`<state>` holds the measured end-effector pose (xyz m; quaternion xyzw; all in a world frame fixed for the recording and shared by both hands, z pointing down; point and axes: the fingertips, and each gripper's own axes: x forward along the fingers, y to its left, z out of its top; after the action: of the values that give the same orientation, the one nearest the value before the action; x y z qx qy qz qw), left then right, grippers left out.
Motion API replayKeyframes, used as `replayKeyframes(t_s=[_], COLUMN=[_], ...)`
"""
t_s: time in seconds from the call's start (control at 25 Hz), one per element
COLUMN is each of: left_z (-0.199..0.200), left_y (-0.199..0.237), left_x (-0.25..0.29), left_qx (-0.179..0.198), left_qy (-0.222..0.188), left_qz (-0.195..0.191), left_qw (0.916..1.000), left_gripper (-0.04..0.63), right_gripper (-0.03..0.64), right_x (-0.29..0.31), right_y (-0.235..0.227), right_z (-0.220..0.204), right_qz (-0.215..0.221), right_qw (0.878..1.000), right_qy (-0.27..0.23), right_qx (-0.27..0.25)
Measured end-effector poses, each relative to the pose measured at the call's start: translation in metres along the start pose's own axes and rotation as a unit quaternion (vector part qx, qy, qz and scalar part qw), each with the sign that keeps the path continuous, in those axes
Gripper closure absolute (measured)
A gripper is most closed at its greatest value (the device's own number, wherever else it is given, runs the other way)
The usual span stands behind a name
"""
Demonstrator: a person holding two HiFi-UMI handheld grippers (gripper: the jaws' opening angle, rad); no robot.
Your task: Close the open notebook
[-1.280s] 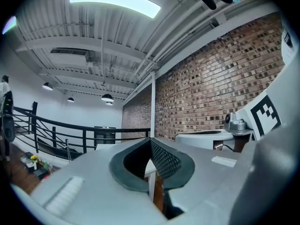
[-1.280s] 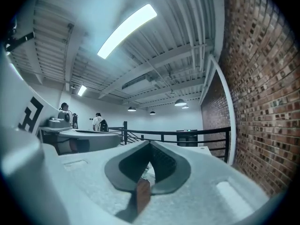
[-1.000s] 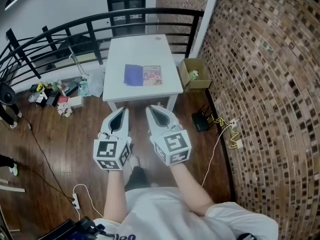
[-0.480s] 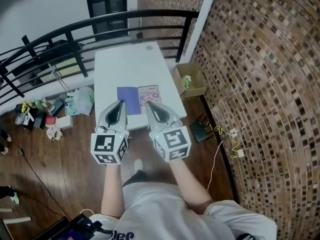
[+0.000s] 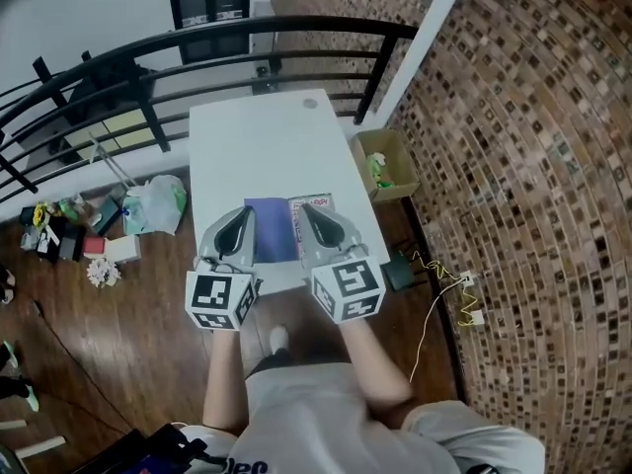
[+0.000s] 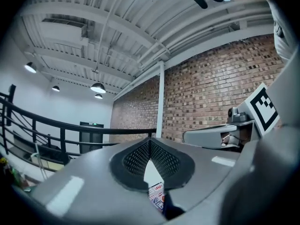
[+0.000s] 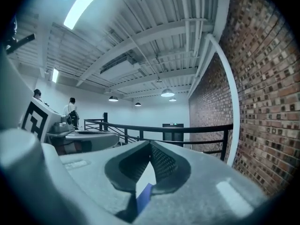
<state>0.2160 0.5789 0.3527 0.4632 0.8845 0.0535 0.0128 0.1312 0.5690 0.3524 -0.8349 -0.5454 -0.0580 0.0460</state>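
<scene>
At the near edge of the white table, about midway along it, the open notebook lies flat. Its spread runs along that edge and its spine points away from the person. The left leaf is plain purple. The right leaf is printed, and the head view shows only a strip of it.

Both claws sit over that same near edge and bracket the notebook. The left gripper is at the outer edge of the purple leaf, and the right gripper is over the printed leaf, covering most of it. Neither hand is clearly closer, as the notebook lies just ahead of and below both tips.

Each claw is pinched fully together with nothing in it. The left gripper's own view shows its tips meeting, with a sliver of printed paper visible beneath them. The right gripper view shows the same closed tips above a strip of purple.

Both forearms reach straight forward, side by side, with the claws roughly level and the marker cubes nearest the body.

Closing probably means getting a tip under one leaf's outer edge and folding that leaf over the spine. Either hand looks placed for that.
</scene>
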Motion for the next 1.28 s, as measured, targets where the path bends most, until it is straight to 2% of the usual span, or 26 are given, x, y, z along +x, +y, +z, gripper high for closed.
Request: replayKeyframes(t_s=[0.16,0.36,0.68,0.76,0.92,0.96,1.0,1.08,1.12,1.16,1.28], left_z=[-0.027,-0.039,-0.094,-0.113,-0.148,-0.156,-0.165,-0.186,-0.198,-0.209,-0.238], left_y=[0.027,0.045,0.079,0.086,0.112,0.117,0.122,0.129,0.132,0.134,0.138], left_x=[0.006,0.007,0.011,0.009,-0.004,-0.008,-0.012,-0.018,-0.02,-0.021,-0.019], left_qx=[-0.001,-0.01,-0.029,-0.034,-0.028,-0.038,-0.051,-0.078,-0.088,-0.096,-0.124], left_qy=[0.023,0.025,0.096,0.122,0.173,0.181,0.188,0.205,0.216,0.223,0.238], left_qz=[0.014,0.02,0.057,0.052,0.047,0.04,0.03,0.008,-0.001,-0.006,-0.006], left_qw=[0.9996,0.9994,0.9933,0.9907,0.9833,0.9819,0.9804,0.9755,0.9726,0.97,0.9634], left_gripper=[0.578,0.578,0.575,0.518,0.493,0.462,0.392,0.194,0.117,0.089,0.066], right_gripper=[0.626,0.626,0.626,0.626,0.626,0.626,0.626,0.626,0.626,0.626,0.626], right_x=[0.008,0.022,0.055,0.059,0.066,0.067,0.069,0.071,0.072,0.072,0.072], right_y=[-0.007,-0.022,-0.041,-0.046,-0.052,-0.052,-0.052,-0.051,-0.05,-0.05,-0.053], right_z=[-0.018,-0.042,-0.064,-0.073,-0.092,-0.097,-0.103,-0.116,-0.122,-0.128,-0.143], right_qz=[0.003,0.017,0.046,0.05,0.057,0.058,0.059,0.061,0.062,0.062,0.06], right_qw=[1.0,0.999,0.996,0.995,0.993,0.992,0.991,0.99,0.989,0.988,0.986], right_qy=[0.02,0.034,0.058,0.069,0.089,0.095,0.101,0.115,0.121,0.127,0.141], right_qx=[0.004,0.019,0.043,0.048,0.054,0.056,0.057,0.062,0.064,0.066,0.071])
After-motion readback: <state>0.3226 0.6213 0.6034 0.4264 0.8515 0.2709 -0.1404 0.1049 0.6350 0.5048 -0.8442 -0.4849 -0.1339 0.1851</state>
